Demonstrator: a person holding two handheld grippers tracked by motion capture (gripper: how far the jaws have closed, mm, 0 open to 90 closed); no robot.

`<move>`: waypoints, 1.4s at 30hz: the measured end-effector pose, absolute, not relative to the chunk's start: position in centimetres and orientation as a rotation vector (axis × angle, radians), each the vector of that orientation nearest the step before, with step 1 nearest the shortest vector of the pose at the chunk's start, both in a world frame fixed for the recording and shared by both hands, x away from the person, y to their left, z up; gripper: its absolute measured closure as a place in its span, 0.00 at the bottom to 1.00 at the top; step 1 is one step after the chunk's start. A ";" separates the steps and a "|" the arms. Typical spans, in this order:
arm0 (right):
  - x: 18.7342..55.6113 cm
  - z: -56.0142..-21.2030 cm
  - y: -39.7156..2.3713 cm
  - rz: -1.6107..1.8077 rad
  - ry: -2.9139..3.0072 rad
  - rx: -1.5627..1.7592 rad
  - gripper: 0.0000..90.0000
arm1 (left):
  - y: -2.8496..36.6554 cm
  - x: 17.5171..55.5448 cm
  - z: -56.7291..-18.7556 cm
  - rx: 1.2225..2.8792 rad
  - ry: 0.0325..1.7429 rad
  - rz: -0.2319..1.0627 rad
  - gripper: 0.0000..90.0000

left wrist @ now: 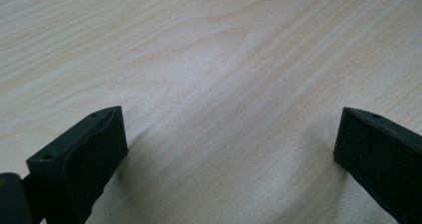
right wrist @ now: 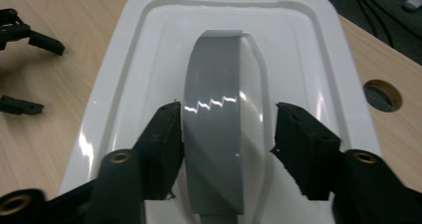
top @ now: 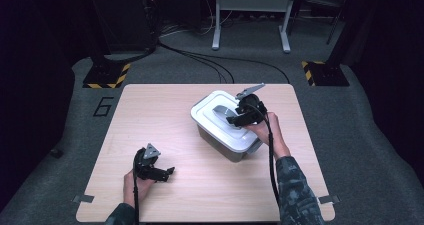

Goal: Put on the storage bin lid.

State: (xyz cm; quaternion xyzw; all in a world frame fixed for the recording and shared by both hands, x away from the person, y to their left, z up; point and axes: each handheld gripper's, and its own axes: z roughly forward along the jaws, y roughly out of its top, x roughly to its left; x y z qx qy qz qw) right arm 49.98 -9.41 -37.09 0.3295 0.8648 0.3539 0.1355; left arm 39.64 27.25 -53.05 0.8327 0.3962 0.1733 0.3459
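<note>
One lidded box; right tool spread astride its handle, left tool spread.

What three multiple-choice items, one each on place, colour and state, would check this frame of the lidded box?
1. Where does the left gripper rest?
A. on the lid
B. on the bare table, near the person
C. on the floor

2. What colour is the handle on the white lid?
A. grey
B. red
C. yellow

3. How do the right gripper jaws stand?
A. astride the handle, a gap on one side
B. closed in mid-air
C. resting on the floor

Answers: 1 B, wood table lies under its jaws. 2 A, the grey strap shows plainly. 3 A, the handle sits between them.
</note>
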 end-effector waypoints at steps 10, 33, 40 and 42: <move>49.1 -35.9 -10.9 1.051 2.437 1.024 0.15 | 27.3 39.7 -53.0 2.165 1.024 0.455 0.00; 45.8 -34.1 -16.8 1.055 2.287 1.132 0.00 | 27.3 39.7 -53.0 2.165 1.024 0.455 0.00; 44.4 -34.6 -19.5 1.045 2.233 1.187 0.00 | 27.3 39.6 -53.0 2.165 1.025 0.455 0.00; 44.0 -34.9 -20.2 1.034 2.222 1.199 0.00 | 27.2 39.6 -53.0 2.162 1.027 0.450 0.00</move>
